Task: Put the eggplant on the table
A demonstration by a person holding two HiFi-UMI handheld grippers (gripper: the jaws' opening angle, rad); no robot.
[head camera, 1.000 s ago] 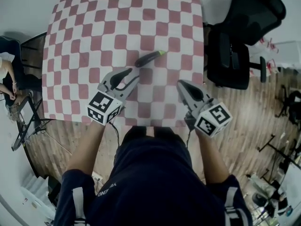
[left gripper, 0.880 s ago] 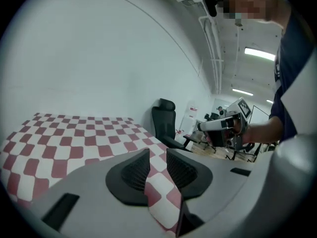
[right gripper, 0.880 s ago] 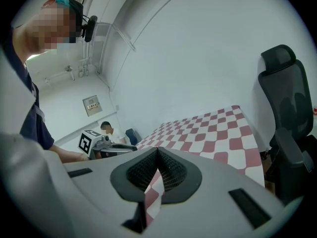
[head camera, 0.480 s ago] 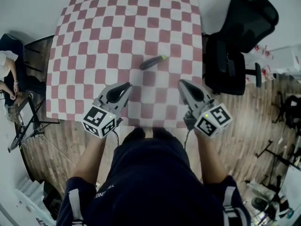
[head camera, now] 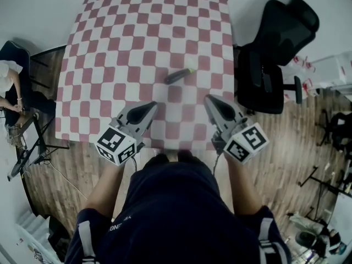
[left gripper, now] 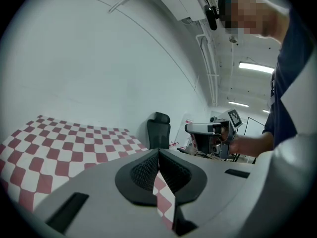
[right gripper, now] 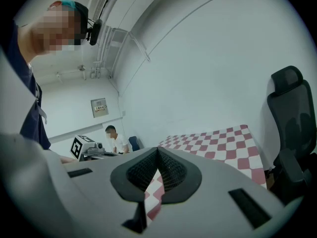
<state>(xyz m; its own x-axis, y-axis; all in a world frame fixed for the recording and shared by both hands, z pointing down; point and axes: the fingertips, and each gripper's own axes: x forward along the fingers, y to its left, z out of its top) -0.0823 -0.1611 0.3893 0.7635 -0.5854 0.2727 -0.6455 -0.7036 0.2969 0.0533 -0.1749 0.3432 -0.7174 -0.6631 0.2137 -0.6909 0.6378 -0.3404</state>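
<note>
Between the jaws of the left hand-held gripper [left gripper: 158,152] nothing is gripped; the ribbed black pads are seen pressed tip to tip in the left gripper view, with only the red-and-white checked cloth [left gripper: 59,148] showing through the gap below them; the gripper is clenched on itself and empty. The same is found at the right hand-held gripper [right gripper: 157,151]; its jaws are closed against each other in the right gripper view, and no object is caught between them. From the head view both are seen held over the near edge of the worktop [head camera: 82,92], side by side and apart from one another, their tips aimed towards the far side.

Further out, the eggplant [head camera: 179,75] is seen lying on its side on the checked cloth, near the middle of the worktop and a little towards the right; it is dark, with a pale green stem end turned to the right; it is touched by neither gripper and lies well clear of both. Beyond the right edge of the worktop a black office chair [head camera: 275,48] is set; at the far left a seated person [head camera: 6,84] is partly seen.

The task is judged to be done: the eggplant is resting on the worktop, free of any grip, and nothing is left to be placed; only a drawing back of the two grippers might be thought to remain.
</note>
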